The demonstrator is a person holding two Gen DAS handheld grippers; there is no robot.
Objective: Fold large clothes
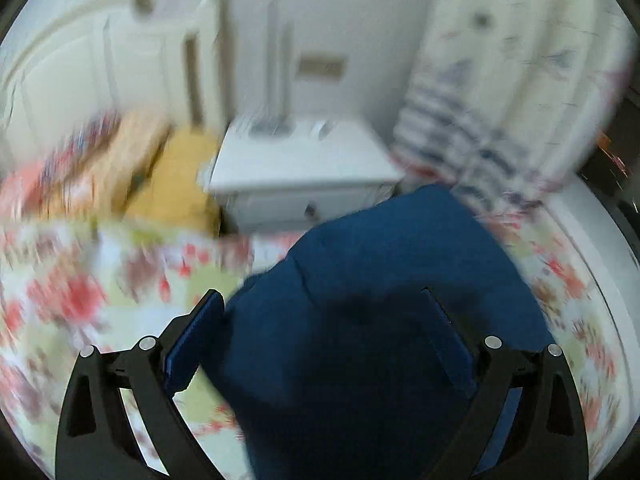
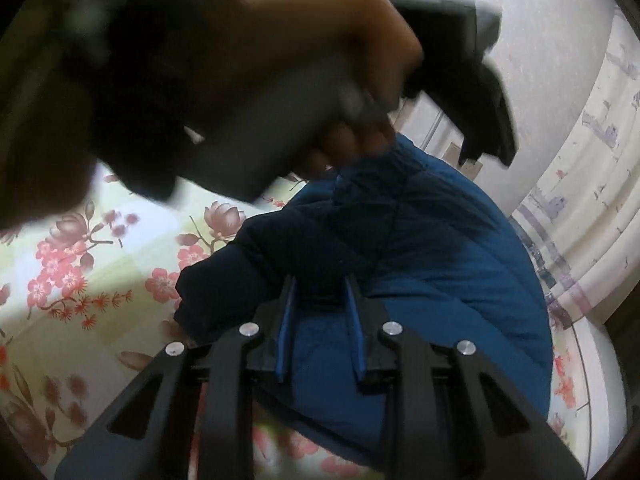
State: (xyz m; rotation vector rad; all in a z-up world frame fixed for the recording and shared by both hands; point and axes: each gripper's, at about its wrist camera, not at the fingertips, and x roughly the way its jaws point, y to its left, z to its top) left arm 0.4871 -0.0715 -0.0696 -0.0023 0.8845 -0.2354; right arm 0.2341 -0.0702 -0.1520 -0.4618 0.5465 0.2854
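We hold the left gripper (image 1: 322, 296) with its jaws spread wide, blue pads far apart, nothing pinched between them. The dark blue quilted padded jacket (image 1: 380, 280) fills the gap from 6 o'clock up to about 1 o'clock in the left wrist view; we cannot tell whether the fingers touch the fabric or sit just above it (frame is heavily motion-blurred).

The jacket lies bunched on the floral bedsheet with pink blossoms on pale green and white (image 1: 80, 288), which runs from 7 to 10 o'clock and again at 4 o'clock. Behind the jacket at 12 o'clock stands a white bedside cabinet (image 1: 304, 168), with a pale striped curtain (image 1: 500, 100) at 2 o'clock.

In the right wrist view, our right gripper (image 2: 320, 280) has its jaws narrowed to a small gap. Jacket fabric (image 2: 440, 272) lies between and under the blue pads, with a dark fold at the tips; we cannot tell if they actually clamp it. The bedsheet (image 2: 100, 272) shows at 9 o'clock. Our left hand (image 2: 352, 92) on its gripper handle crosses the top, from 10 to 1 o'clock, just above the jacket's far edge.
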